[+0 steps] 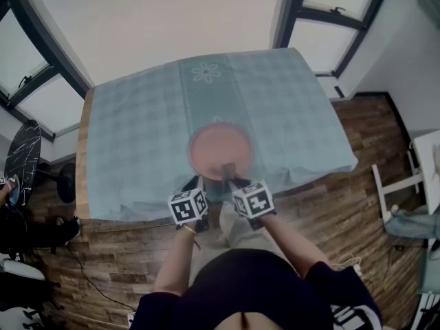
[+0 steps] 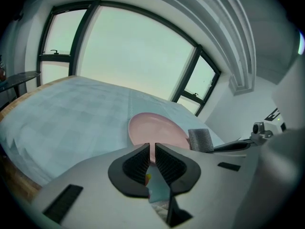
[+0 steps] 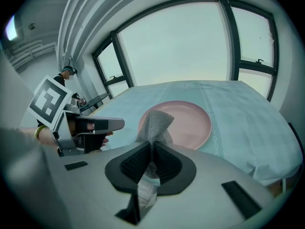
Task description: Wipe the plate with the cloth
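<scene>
A pink plate (image 1: 220,146) lies flat on the light blue tablecloth (image 1: 137,136), near the table's front edge. My right gripper (image 3: 152,149) is shut on a grey mesh cloth (image 3: 156,123), which sticks up from the jaws just above the plate's near rim (image 3: 188,120). In the head view the cloth (image 1: 227,168) hangs over the plate's front edge. My left gripper (image 2: 150,151) hovers to the left of the right one, short of the plate (image 2: 157,128). Its jaws stand a narrow slit apart with nothing between them. The cloth (image 2: 201,140) shows to its right.
The table's bare wooden edge (image 1: 84,157) runs along the left. Windows (image 1: 41,95) stand behind the table. A white chair (image 1: 402,184) is on the wooden floor at the right, and dark equipment (image 1: 24,163) sits at the left.
</scene>
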A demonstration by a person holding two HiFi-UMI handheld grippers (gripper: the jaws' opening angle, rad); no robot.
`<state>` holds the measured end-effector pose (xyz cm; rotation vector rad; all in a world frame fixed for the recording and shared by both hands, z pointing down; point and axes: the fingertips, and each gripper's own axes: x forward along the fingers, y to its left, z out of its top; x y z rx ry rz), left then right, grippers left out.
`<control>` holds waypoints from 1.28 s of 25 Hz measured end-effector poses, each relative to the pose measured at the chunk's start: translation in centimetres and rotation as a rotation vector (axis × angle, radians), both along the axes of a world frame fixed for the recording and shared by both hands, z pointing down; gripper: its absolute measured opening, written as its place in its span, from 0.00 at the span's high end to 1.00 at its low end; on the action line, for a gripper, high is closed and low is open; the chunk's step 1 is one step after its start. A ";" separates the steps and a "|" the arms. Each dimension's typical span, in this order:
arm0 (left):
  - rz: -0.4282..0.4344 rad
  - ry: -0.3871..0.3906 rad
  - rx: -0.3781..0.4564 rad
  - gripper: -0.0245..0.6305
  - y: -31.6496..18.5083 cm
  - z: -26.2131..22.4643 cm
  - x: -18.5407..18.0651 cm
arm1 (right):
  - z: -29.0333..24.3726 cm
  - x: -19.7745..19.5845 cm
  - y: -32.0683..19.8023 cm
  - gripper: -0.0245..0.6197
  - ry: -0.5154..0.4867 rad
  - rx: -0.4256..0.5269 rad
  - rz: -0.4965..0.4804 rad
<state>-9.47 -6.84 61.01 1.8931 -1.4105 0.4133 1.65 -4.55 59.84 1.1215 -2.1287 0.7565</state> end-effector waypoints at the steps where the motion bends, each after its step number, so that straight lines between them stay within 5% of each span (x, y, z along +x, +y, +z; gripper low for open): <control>1: -0.003 0.001 0.010 0.89 0.4 -0.2 0.1 | -0.1 0.0 0.4 0.91 -0.010 0.003 0.002; 32: 0.068 0.026 0.053 0.94 9.8 -3.2 2.5 | -3.3 1.2 8.2 0.91 -0.157 0.077 0.053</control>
